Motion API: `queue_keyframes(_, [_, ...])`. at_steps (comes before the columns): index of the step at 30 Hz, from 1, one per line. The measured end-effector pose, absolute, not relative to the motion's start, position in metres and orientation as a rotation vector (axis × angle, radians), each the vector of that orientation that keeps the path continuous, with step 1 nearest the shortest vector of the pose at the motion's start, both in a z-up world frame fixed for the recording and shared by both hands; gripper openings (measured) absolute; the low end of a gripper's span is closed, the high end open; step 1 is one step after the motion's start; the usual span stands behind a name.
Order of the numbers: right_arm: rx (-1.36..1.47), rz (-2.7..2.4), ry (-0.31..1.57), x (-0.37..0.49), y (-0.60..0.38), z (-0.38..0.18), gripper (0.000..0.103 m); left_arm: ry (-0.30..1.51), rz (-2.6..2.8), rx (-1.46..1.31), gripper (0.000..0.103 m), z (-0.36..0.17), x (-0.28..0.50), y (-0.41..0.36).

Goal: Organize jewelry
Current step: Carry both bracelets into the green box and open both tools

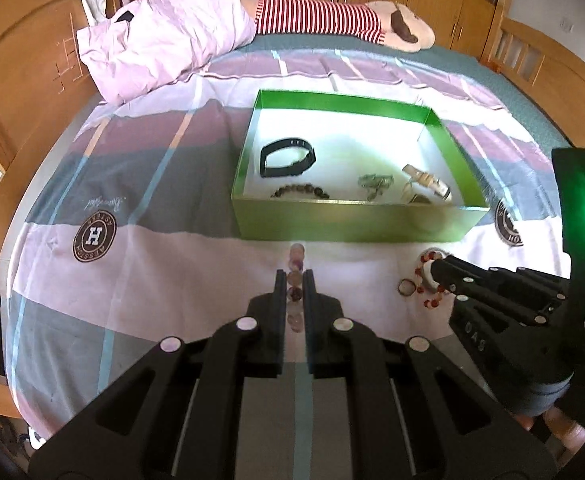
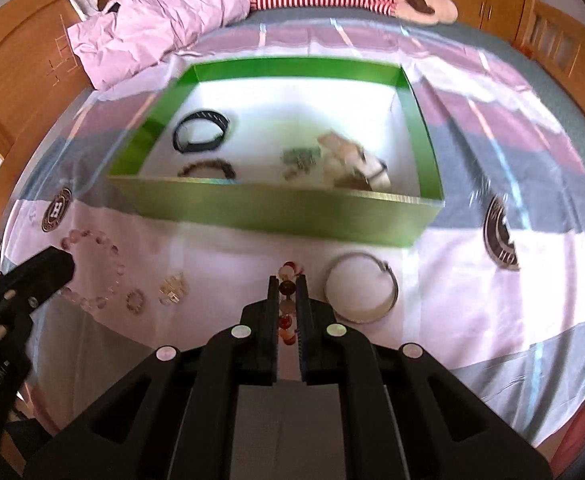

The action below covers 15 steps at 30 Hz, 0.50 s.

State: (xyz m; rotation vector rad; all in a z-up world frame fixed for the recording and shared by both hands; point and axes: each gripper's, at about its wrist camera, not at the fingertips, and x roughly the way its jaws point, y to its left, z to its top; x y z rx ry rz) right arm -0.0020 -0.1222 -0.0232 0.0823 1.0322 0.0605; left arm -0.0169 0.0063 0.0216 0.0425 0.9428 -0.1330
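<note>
Left wrist view: left tongs (image 1: 295, 276) pinch a pale pink bead bracelet (image 1: 295, 280) lying on the bed (image 1: 132, 240), just short of the green box (image 1: 352, 220) (black band (image 1: 287, 157) inside).

Right wrist view: right tongs (image 2: 287, 280) pinch a red-and-white bead bracelet (image 2: 288, 288) on the bed, beside a silver bangle (image 2: 361, 293); box just beyond.

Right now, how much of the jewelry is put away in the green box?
Roughly half. Already in the green box: a black band, a dark bead bracelet and several blurry pieces. In hand: the left tool pinches the pale bead bracelet; the right tool pinches the red bead bracelet. Left on the bed: a silver bangle and two small pieces.
</note>
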Motion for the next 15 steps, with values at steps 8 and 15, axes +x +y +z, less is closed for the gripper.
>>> queue_keyframes(8, [0.059,0.073,1.034,-0.004,-0.106,-0.018,0.008,0.938,-0.130,0.037,0.008,0.026,-0.016,0.010])
queue_keyframes(15, [0.045,0.065,1.046,-0.007,-0.104,-0.016,0.008,0.937,-0.146,0.035,0.008,0.027,-0.016,0.004])
